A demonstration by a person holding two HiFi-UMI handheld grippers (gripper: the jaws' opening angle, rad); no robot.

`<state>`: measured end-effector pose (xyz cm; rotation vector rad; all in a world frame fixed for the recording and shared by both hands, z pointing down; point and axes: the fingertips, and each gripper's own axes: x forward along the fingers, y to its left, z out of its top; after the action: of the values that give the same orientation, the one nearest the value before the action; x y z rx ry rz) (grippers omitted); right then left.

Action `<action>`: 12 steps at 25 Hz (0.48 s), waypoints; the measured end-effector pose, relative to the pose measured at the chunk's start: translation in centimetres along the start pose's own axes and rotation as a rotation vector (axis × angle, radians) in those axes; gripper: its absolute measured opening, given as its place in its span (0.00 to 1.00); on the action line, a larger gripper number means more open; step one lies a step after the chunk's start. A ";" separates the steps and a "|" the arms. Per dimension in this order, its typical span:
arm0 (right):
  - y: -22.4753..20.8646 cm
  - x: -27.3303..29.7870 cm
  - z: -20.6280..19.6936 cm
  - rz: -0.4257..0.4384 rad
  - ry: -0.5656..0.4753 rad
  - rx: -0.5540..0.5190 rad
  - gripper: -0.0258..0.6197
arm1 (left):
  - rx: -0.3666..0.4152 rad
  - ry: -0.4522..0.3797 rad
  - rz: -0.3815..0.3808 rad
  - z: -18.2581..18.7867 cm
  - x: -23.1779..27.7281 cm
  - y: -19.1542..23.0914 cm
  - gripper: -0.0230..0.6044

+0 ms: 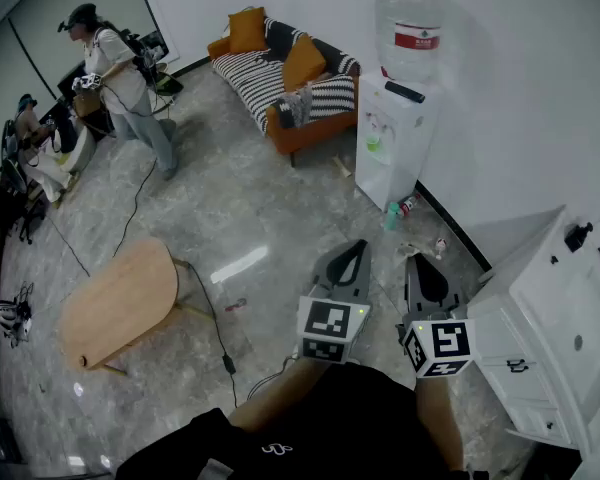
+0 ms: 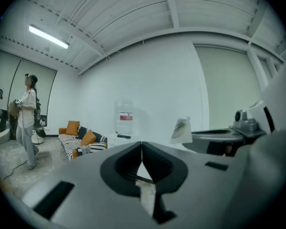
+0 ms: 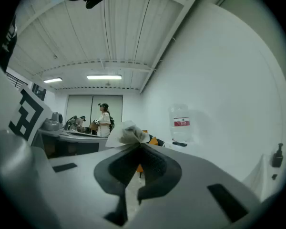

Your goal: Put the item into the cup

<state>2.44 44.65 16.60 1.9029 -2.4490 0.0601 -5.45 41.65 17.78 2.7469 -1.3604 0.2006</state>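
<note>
Both grippers are held up in the air over the floor, side by side, pointing at the far wall. My right gripper (image 1: 412, 260) (image 3: 139, 144) is shut on a small crumpled whitish packet (image 3: 126, 133), which sticks up from its fingertips. The same packet (image 2: 182, 128) shows in the left gripper view, at the tip of the right gripper beside it. My left gripper (image 1: 358, 244) (image 2: 142, 143) is shut, its jaws meeting with nothing between them. No cup shows in any view.
A water dispenser (image 1: 395, 133) stands against the wall ahead, with small items (image 1: 405, 208) on the floor by it. A white cabinet (image 1: 550, 338) is at the right. Left are a low wooden table (image 1: 120, 303), a striped sofa (image 1: 280, 78) and a standing person (image 1: 120, 78).
</note>
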 end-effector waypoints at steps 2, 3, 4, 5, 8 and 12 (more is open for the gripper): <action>-0.1 0.2 0.0 0.010 -0.010 0.001 0.05 | 0.008 0.006 0.001 -0.2 0.2 -0.2 0.06; -0.2 0.3 0.0 0.014 -0.014 0.003 0.05 | 0.013 0.010 0.000 -0.4 0.3 -0.3 0.06; -0.2 0.4 -0.1 0.016 -0.017 0.004 0.05 | 0.017 0.014 -0.002 -0.5 0.4 -0.4 0.06; -0.2 0.5 -0.1 0.019 -0.018 0.004 0.05 | 0.017 0.017 -0.005 -0.7 0.4 -0.5 0.06; 0.0 0.8 -0.3 0.026 -0.012 -0.002 0.05 | 0.011 0.021 -0.005 -1.1 0.4 -0.3 0.06; 0.0 1.0 -0.5 0.032 -0.004 0.003 0.05 | 0.011 0.018 0.004 -1.0 0.4 0.0 0.06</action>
<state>2.20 43.66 17.12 1.8664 -2.4840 0.0602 -5.32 41.41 18.82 2.7444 -1.3638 0.2331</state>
